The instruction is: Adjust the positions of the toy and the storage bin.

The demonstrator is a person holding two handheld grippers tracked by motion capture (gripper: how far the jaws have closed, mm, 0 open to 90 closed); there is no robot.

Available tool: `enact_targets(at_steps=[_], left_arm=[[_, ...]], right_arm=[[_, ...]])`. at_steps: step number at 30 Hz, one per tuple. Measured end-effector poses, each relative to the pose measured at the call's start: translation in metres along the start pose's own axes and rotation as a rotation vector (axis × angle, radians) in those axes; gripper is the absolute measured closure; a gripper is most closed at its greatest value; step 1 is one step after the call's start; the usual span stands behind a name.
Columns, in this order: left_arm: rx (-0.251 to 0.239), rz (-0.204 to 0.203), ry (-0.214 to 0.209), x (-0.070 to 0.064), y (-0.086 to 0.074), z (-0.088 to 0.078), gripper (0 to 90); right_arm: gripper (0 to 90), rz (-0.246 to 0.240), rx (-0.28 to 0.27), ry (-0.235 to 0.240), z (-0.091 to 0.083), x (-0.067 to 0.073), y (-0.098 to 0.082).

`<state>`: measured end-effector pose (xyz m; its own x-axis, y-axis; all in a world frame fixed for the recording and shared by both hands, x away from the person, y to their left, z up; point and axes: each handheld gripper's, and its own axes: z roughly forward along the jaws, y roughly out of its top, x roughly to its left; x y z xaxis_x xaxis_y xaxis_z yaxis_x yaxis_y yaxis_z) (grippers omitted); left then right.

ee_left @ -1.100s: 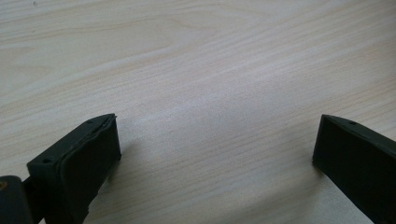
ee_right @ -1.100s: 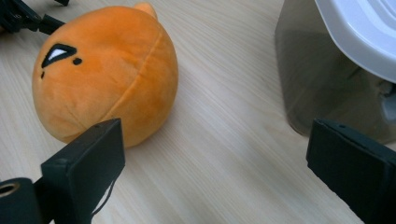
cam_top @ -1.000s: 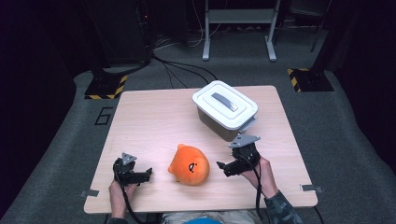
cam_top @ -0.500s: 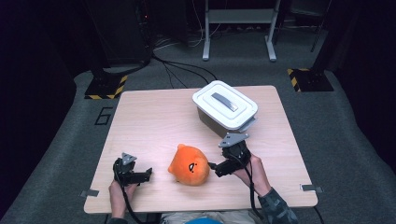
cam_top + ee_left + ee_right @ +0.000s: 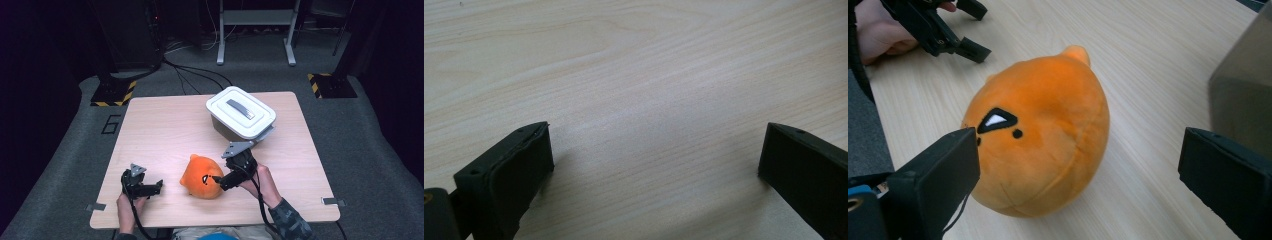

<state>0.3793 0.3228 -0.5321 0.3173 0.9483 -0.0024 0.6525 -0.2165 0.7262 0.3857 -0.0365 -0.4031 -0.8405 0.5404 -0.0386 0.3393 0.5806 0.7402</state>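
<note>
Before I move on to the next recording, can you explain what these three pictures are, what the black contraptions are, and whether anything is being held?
There is no robot here: a person sits at a wooden table and holds a hand-operated two-jaw gripper in each hand. The high view looks down from above the person's side. The other two pictures come from cameras riding on the grippers, looking out along their black jaws.

On the table lie an orange plush toy with a stitched face and a white lidded box with a grey handle.

The left gripper rests near the table's front edge, jaws wide apart over bare wood. The right gripper is at the toy; its own view shows the jaws spread wide with the toy between them, not yet squeezed. So nothing is held.
</note>
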Motion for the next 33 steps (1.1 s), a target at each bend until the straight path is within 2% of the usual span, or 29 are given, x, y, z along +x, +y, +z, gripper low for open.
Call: enact_targets(at_steps=[7,11,12,15,22,26,28,33], left_arm=[[0.0,0.0,0.0,0.0,0.0,0.0,0.8],[0.0,0.0,0.0,0.0,0.0,0.0,0.8],[0.0,0.001,-0.001,0.0,0.0,0.0,0.7],[0.0,0.001,0.0,0.0,0.0,0.0,0.8],[0.0,0.0,-0.001,0.0,0.0,0.0,0.9],[0.0,0.001,-0.001,0.0,0.0,0.0,0.9],[-0.001,0.001,-0.001,0.0,0.0,0.0,0.9],[0.0,0.0,-0.001,0.0,0.0,0.0,0.9]], right_arm=[[0.8,-0.035,0.022,0.041,0.012,0.01,0.013],[0.0,-0.064,0.062,0.077,0.027,0.017,0.02],[0.0,-0.057,0.075,0.084,0.031,0.02,0.021],[0.0,-0.077,0.102,0.092,0.041,0.025,0.024],[0.0,-0.12,0.182,0.038,0.068,0.037,0.025],[0.0,-0.146,0.184,-0.003,0.075,0.038,0.024],[0.8,-0.144,0.191,-0.02,0.077,0.039,0.023],[5.5,-0.143,0.192,-0.032,0.082,0.036,0.02]])
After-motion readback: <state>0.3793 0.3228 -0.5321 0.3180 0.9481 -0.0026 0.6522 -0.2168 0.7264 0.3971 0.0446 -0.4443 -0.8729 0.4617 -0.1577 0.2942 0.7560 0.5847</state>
